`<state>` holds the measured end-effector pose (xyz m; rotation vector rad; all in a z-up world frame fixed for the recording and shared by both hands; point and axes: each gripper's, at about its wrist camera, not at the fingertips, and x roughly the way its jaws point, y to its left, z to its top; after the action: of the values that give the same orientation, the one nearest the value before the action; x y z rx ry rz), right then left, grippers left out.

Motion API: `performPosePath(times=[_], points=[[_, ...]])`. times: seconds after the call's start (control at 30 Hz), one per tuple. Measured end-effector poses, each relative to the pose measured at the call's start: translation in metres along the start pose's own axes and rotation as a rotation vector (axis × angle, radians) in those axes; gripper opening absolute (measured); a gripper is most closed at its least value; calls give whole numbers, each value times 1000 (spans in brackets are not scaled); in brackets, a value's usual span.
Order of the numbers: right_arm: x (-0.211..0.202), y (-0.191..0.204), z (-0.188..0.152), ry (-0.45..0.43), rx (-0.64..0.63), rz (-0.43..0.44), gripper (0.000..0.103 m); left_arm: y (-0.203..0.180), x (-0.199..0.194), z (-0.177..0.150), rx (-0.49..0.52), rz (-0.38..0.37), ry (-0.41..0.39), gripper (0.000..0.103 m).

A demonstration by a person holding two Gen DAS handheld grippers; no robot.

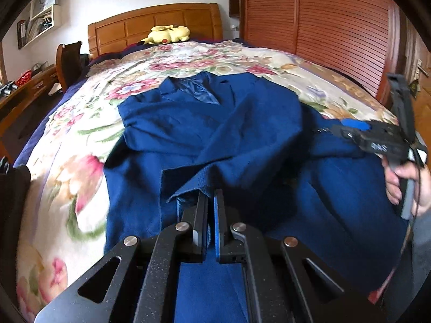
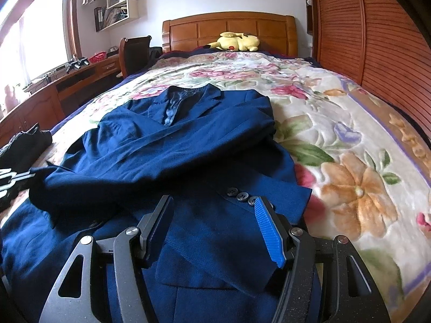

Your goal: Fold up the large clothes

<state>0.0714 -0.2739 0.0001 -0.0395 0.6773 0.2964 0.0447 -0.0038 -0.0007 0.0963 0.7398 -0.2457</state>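
At the bed's head edge I see a yellow plush toy [image 2: 237, 41] against the wooden headboard [image 2: 229, 31]; a flowered blanket [image 2: 336, 140] covers my bed, with a dark garment [image 2: 24, 145] at its left edge.

We see a navy jacket [image 2: 172, 145] on a cream blanket [image 2: 336, 140] with pink and orange flowers; at twelve o'clock, a yellow plush [image 2: 237, 41].

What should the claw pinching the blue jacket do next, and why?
Probably carry the pinched sleeve cuff across the blue jacket and lay it flat. The left claw is shut on that cuff, the right claw hovers open above the buttons, and the jacket lies rumpled, not folded.
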Motion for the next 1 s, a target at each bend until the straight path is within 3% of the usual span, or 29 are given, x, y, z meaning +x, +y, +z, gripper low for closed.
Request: performPosePath(times=[0.37, 0.7, 0.8, 0.87, 0.93, 1.0], points=[[-4, 3, -2, 0, -20, 2, 64, -25, -11, -22, 37, -24, -8, 4], [-1, 6, -2, 9, -29, 1, 64, -19, -33, -19, 21, -11, -40, 9], [-1, 7, -2, 12, -32, 3, 64, -12, -41, -16, 12, 10, -72, 24], [0, 7, -2, 15, -33, 2, 64, -6, -42, -14, 2, 23, -87, 42], [0, 7, -2, 16, -35, 1, 64, 4, -40, -11, -15, 28, -82, 45], [1, 8, -2, 18, -37, 0, 64, 10, -35, -10, -24, 35, -69, 56]])
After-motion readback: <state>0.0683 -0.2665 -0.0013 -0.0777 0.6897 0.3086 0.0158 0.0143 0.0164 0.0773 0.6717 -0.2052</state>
